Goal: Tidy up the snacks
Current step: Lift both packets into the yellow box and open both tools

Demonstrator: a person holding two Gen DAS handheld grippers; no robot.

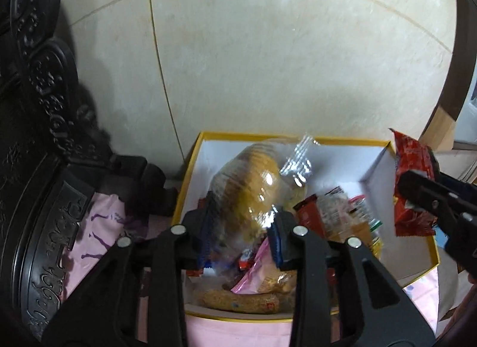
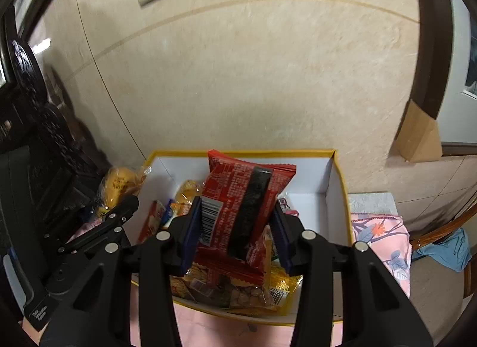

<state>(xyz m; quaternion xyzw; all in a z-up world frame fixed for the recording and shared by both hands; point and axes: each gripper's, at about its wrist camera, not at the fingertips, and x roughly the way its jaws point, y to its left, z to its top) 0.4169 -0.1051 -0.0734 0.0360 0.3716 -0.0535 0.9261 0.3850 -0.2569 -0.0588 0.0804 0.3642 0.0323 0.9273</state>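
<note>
A white box with a yellow rim (image 1: 369, 165) (image 2: 337, 186) holds several snack packets. My left gripper (image 1: 243, 229) is shut on a clear bag of golden bread (image 1: 253, 183) and holds it over the box's left part. The bread bag also shows at the left of the right wrist view (image 2: 119, 183). My right gripper (image 2: 237, 227) is shut on a red snack packet (image 2: 235, 204) with a black stripe, held upright above the box. The packet and right gripper appear at the right edge of the left wrist view (image 1: 411, 186).
The box stands on a pink cloth (image 2: 384, 236) (image 1: 98, 227) against a beige marbled wall (image 1: 268, 63). Dark carved wooden furniture (image 1: 44, 138) is close on the left. A cardboard piece (image 2: 417, 135) and a wooden chair with blue cloth (image 2: 447, 245) are at the right.
</note>
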